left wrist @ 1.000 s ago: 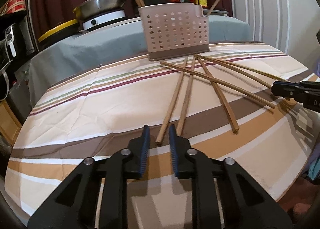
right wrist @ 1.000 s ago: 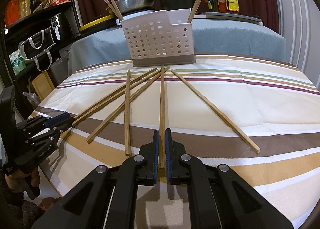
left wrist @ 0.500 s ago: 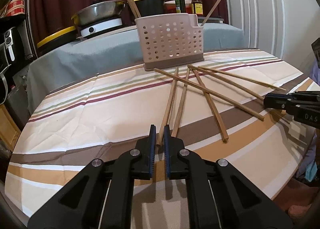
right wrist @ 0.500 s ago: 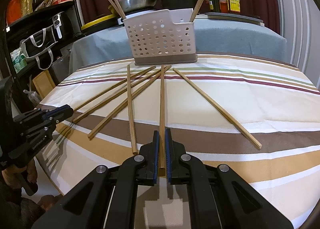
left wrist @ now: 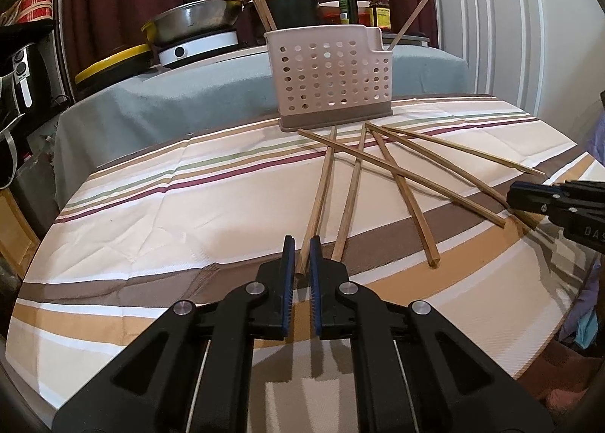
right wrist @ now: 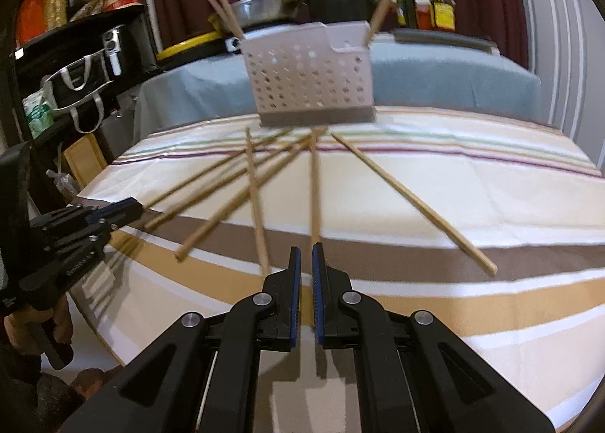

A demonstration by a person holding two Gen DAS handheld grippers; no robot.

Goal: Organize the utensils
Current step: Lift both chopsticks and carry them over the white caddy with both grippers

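Nearest in the left wrist view, the left tool (left wrist: 299, 257) has its jaws narrowed around the near end of a wooden chopstick (left wrist: 319, 198) lying on the striped tabletop (left wrist: 151, 206); a thin gap shows on either side, so a firm clamp cannot be confirmed. In the blurred right wrist view, the right tool (right wrist: 306, 266) has its jaws almost together, with the near end of another chopstick (right wrist: 314, 191) at its tips; whether it is pinched is unclear. Further off, four more loose chopsticks (left wrist: 408, 191) fan out towards the perforated utensil caddy (left wrist: 331, 76), which already holds three upright. The step appears to be gripping; next, each stick needs lifting and dropping into the caddy. The caddy's inside is hidden.
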